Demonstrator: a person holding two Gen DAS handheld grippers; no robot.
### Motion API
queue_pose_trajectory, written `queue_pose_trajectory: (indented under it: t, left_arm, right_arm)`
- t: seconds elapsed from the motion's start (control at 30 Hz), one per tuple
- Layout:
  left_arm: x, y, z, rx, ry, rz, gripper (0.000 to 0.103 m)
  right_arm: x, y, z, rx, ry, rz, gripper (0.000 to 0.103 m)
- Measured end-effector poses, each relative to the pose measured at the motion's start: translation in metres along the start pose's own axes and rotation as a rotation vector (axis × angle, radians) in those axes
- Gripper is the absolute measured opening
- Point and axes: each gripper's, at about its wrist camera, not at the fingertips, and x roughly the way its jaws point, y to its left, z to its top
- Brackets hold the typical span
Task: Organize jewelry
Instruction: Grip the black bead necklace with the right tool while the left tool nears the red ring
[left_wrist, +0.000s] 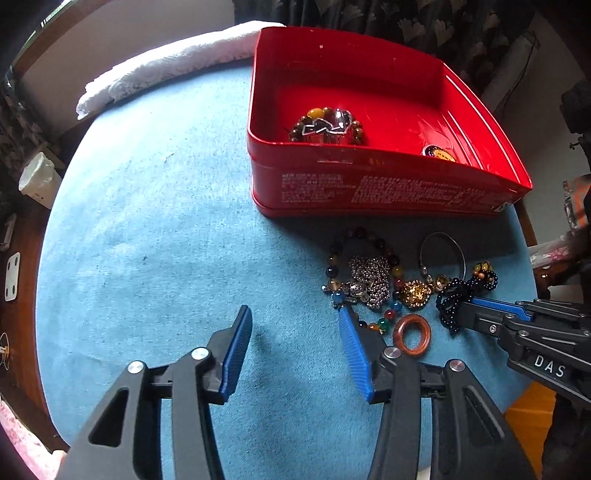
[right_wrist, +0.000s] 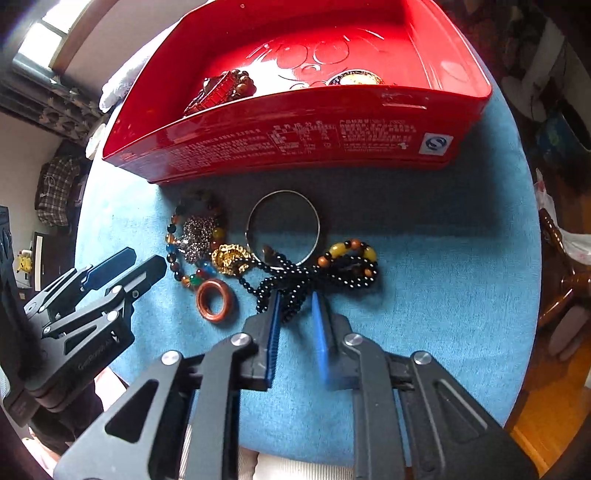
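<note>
Right gripper (right_wrist: 295, 299), ribbed blue pads, clamped on black bead strand (right_wrist: 295, 282) near table's (left_wrist: 147, 221) front edge. Left gripper (left_wrist: 293, 314) half open, empty, beside glossy multicoloured bead bracelet (left_wrist: 384, 321). Red tin (left_wrist: 369, 192) behind.

White capitals "DAS" are showing on the black body of the right gripper (left_wrist: 467, 314), in the left wrist view. The red tin (right_wrist: 295, 122) is carrying blocks of small white print along its outer side wall, too fine and blurred to read, and a small white square label with a round blue emblem is sitting at the right end of that wall. Faint engraved lettering is running along the body of the left gripper (right_wrist: 146, 264), but it is not resolving into words
</note>
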Motion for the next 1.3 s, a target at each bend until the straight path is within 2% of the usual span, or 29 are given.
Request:
queue_pose_trajectory:
  t: [0.23,0.4,0.7,1.03,1.17,1.2,1.3]
  left_arm:
    - [0.002,-0.001,0.004,-0.001,0.001,-0.011,0.049]
    - [-0.003,-0.004,0.002,-0.001,0.006,-0.031,0.049]
    - [-0.012,-0.034,-0.004,0.047,0.018,-0.073,0.049]
    - [0.001,-0.068,-0.003,0.095,0.052,-0.112,0.049]
    - [0.012,-0.075,-0.002,0.103,0.066,-0.101,0.049]
    - [0.013,-0.078,0.000,0.106,0.061,-0.099,0.047]
    - [0.013,-0.078,0.002,0.100,0.050,-0.064,0.029]
  right_arm:
    - [-0.006,0.002,-0.008,-0.043,0.001,-0.031,0.007]
    - [-0.011,-0.005,-0.013,-0.059,0.006,-0.092,0.007]
    - [-0.017,-0.011,-0.024,-0.116,0.028,-0.159,0.007]
    - [-0.032,-0.016,-0.038,-0.188,0.024,-0.151,0.007]
    - [-0.018,-0.031,-0.034,-0.144,0.058,-0.146,0.007]
    - [-0.016,-0.032,-0.033,-0.137,0.061,-0.142,0.007]
    - [-0.014,-0.038,-0.033,-0.120,0.061,-0.125,0.009]
